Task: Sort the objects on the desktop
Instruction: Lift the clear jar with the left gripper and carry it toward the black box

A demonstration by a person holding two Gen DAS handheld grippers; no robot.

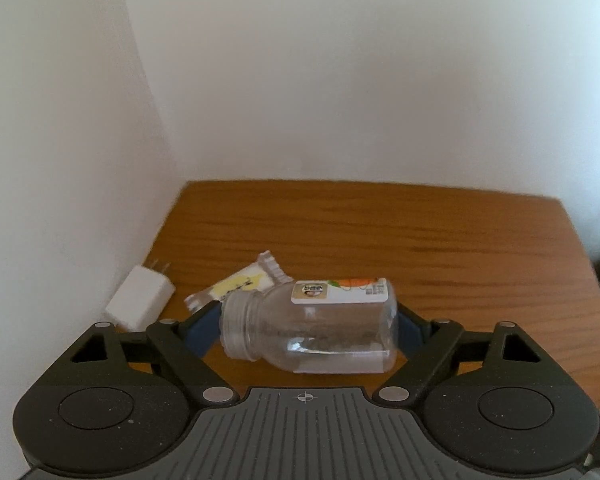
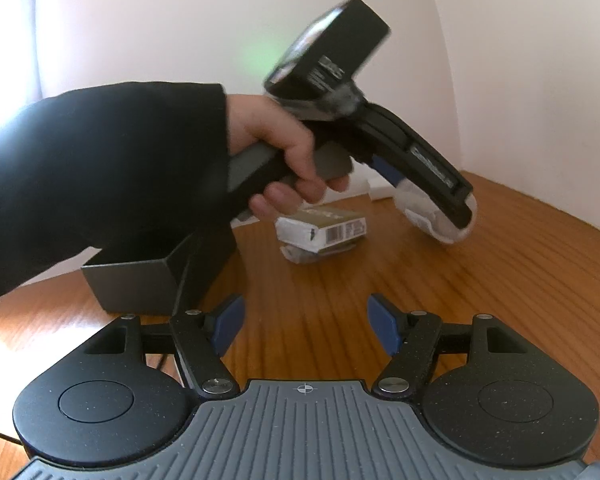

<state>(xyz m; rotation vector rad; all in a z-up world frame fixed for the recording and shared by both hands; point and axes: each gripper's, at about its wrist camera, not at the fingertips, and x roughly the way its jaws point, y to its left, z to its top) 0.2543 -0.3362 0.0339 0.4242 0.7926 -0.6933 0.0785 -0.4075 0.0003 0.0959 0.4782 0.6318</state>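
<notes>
A: Left gripper [image 1: 308, 324], what's it doing?
B: It's sitting w/ jaws spread wide around a clear plastic bottle [image 1: 312, 328]. Bottle's lying on its side, open neck at the left finger, base at the right. Both blue pads look to be touching its ends, so it's gripping lengthwise.
A: Where on the desk [image 1: 420, 232]?
B: Near-left part, close to the wall corner. A white charger plug [image 1: 140, 300] is lying left of it, a yellowish snack wrapper [image 1: 240, 284] just behind the neck.
A: And the right gripper [image 2: 306, 324]?
B: Hovering over bare wood, jaws partly open, nothing btwn them. Its cam's showing the person's hand [image 2: 284, 152] in a black sleeve holding the other tool. A dark open box [image 2: 140, 284] is sitting near-left, a small barcoded carton [image 2: 320, 232] farther back, resting on sth I can't make out.
</notes>
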